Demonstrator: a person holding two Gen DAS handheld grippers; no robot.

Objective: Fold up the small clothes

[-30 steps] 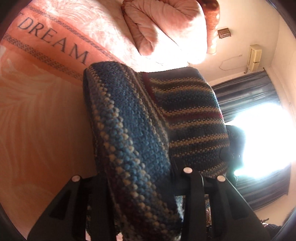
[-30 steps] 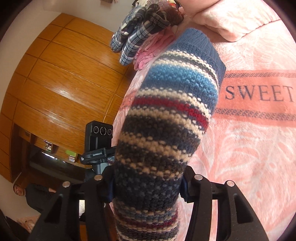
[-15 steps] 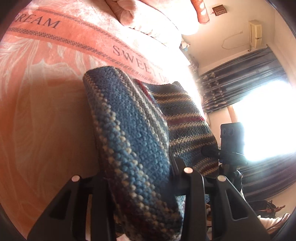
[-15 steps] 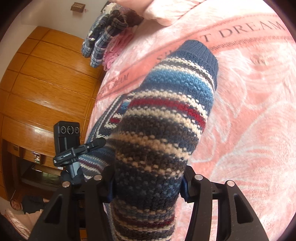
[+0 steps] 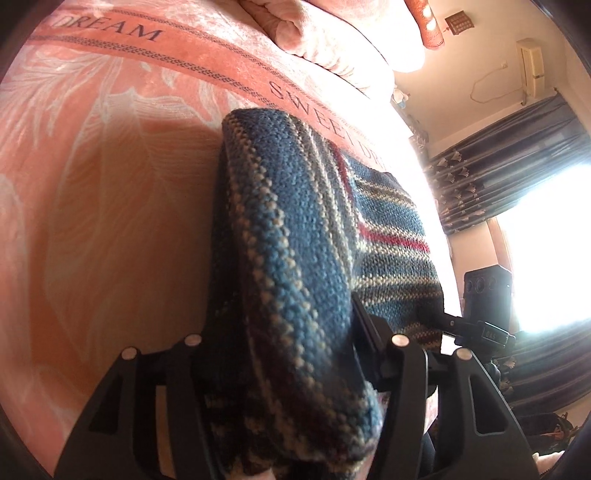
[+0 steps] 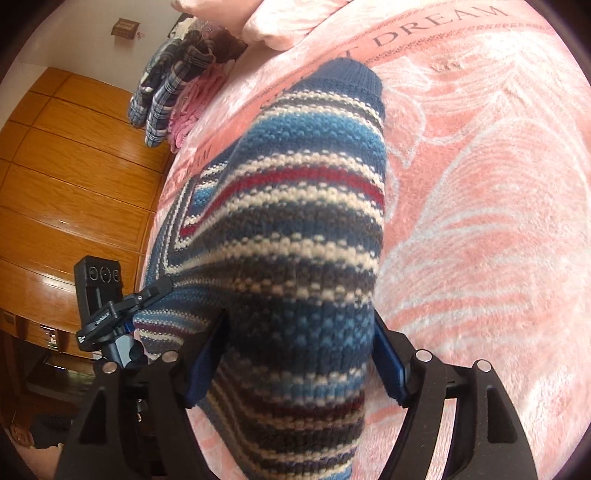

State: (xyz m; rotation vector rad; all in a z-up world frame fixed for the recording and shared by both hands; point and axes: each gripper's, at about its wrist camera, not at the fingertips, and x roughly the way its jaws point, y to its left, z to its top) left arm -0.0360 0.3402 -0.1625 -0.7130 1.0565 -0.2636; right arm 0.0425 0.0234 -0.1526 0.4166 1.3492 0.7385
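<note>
Knitted striped sweater (image 5: 295, 266) is hanging bunched between both grippers, held just above the pink bedspread (image 5: 92, 184), near the printed "SWEET DREAM" band toward the pillow end of the bed. Left gripper (image 5: 291, 354) is pinching a thick rolled fold of the knit, jaws pressed onto the cloth. Right gripper (image 6: 299, 347) is pinching a sleeve-like tube of the same sweater (image 6: 306, 221), blue pads squeezing it from both sides, ribbed navy cuff pointing toward the pillow (image 6: 266, 22). In the right wrist view, part of the sweater body is draping toward the left edge of the bed. Plaid clothes (image 6: 166, 88) are lying piled at the far left corner of the bed, well apart.

Judged step: carrying the garment to lay it flat on the bed before folding; task looks early.

Risks: thick bunches in both jaws likely hold several layers, so releasing could drop a crumpled lump instead of a flat spread. Sweater body sitting close to the bed's left edge could slide off. Uneven pulling could twist the sleeve under the body.
</note>
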